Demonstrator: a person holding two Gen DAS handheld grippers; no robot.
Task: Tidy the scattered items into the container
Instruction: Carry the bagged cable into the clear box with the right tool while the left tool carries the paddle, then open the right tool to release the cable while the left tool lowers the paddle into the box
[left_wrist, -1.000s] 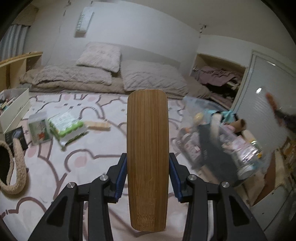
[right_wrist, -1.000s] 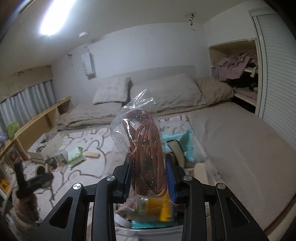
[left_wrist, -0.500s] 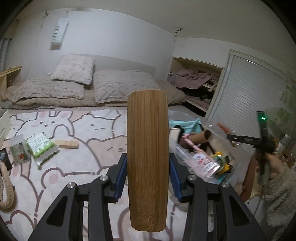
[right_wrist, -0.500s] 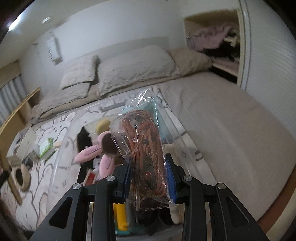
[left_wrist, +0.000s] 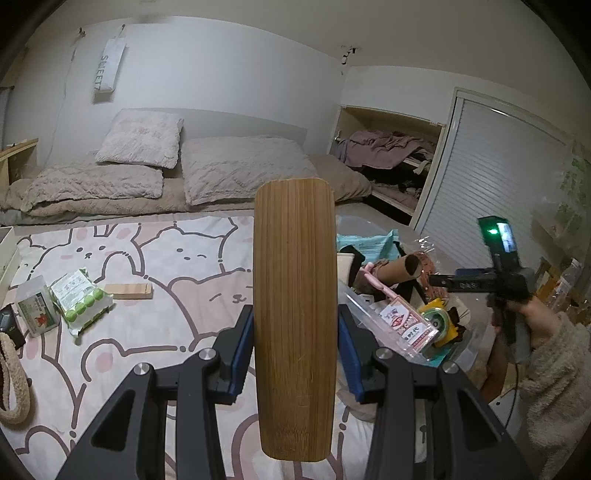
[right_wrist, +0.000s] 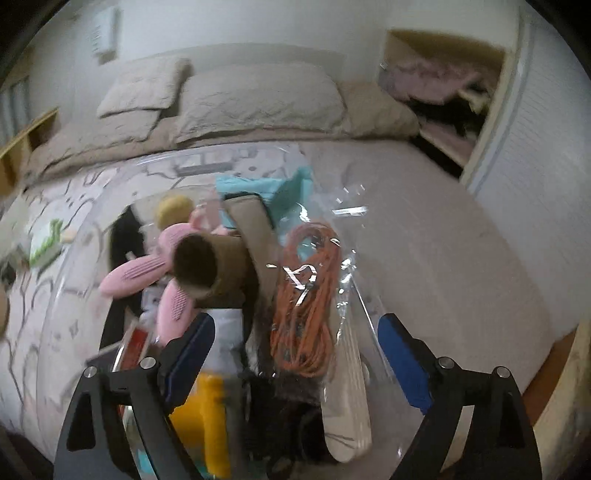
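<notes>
Left wrist view: the left gripper (left_wrist: 295, 354) clamps a bamboo board (left_wrist: 294, 317) upright between its pads, well short of the clear container (left_wrist: 373, 314) at right; by my reading, carrying it across is next.

Right wrist view: the right gripper (right_wrist: 295, 350), jaws just opened wide, has released the bagged orange cord (right_wrist: 308, 295), which lies in the container (right_wrist: 74, 258) between the pads, touching neither.

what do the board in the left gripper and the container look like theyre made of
The board, clamped in the left gripper, looks like bamboo or a similar wood: warm brown with fine parallel stripes along its length and a smooth, dull sheen. The container looks like clear, glossy plastic: the rug and its contents show through the wall, and its rim catches highlights.
</notes>
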